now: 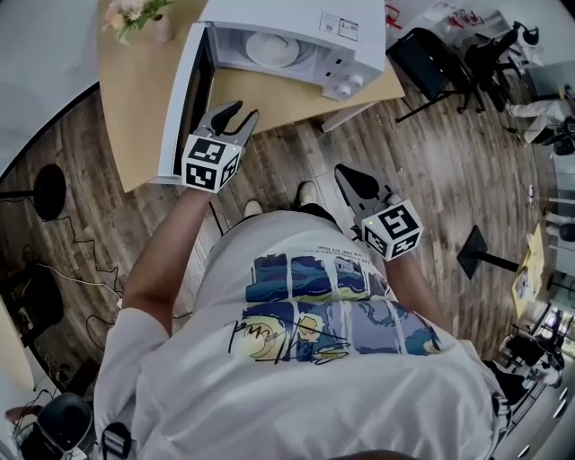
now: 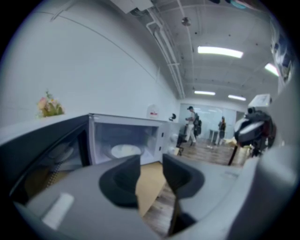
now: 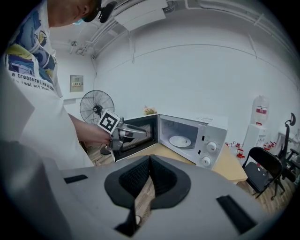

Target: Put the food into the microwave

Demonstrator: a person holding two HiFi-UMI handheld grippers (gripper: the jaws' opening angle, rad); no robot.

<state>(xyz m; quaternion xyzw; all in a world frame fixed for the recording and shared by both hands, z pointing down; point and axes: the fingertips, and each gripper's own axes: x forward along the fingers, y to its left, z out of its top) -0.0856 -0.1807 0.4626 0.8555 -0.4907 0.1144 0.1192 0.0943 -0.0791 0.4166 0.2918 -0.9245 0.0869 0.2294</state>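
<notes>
Head view: microwave [image 1: 301,22] sits open on bench [image 1: 135,117], white plate [image 1: 272,49] inside, maybe w/ food. Left hand-held gripper [image 1: 244,110] by its door [image 1: 180,103], jaws apart, empty. Right hand-held gripper [image 1: 343,172] pinched closed, empty.

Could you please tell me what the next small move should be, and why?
Probably nudge the left gripper against the open door to swing it shut. That gripper, jaws apart and empty, hangs beside the door; the right gripper is shut on nothing; a white plate already sits inside the microwave. Whether it bears food I cannot tell.
</notes>
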